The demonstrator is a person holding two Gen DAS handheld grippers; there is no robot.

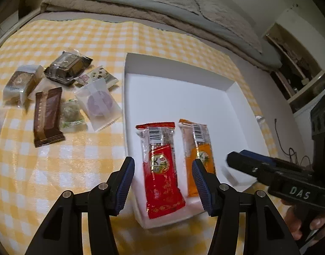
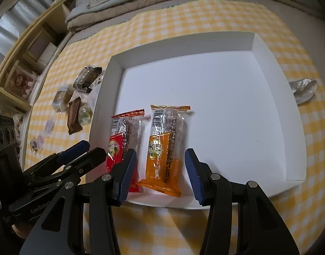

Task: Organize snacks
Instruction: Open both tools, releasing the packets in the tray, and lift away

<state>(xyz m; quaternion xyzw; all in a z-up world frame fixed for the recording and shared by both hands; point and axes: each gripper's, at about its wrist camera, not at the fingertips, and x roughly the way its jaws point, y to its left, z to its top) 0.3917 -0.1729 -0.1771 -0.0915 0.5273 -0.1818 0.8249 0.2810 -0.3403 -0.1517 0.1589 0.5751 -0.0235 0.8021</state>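
Observation:
A shallow white box (image 1: 175, 63) (image 2: 183, 40) sits on the yellow checked cloth. Side by side at its near left lie a red snack packet (image 1: 162, 182) (image 2: 115, 148) and an orange snack packet (image 1: 201, 140) (image 2: 162, 148). Above the red packet hovers my left gripper (image 1: 162, 165), open, its pads clear of the wrapper. My right gripper (image 2: 160, 155) stands open over the orange packet without pressing it. Each gripper also shows in the other's view: the right gripper (image 1: 247, 161) and the left gripper (image 2: 88, 148).
Left of the box lies a loose pile of snacks: a brown bar (image 1: 47, 116) (image 2: 74, 114), a dark packet (image 1: 66, 65), a pale round pastry packet (image 1: 98, 104) and others. A crumpled clear wrapper (image 2: 303, 89) rests right of the box. Folded bedding (image 1: 141, 0) lies behind; shelves (image 2: 24, 63) stand at the left.

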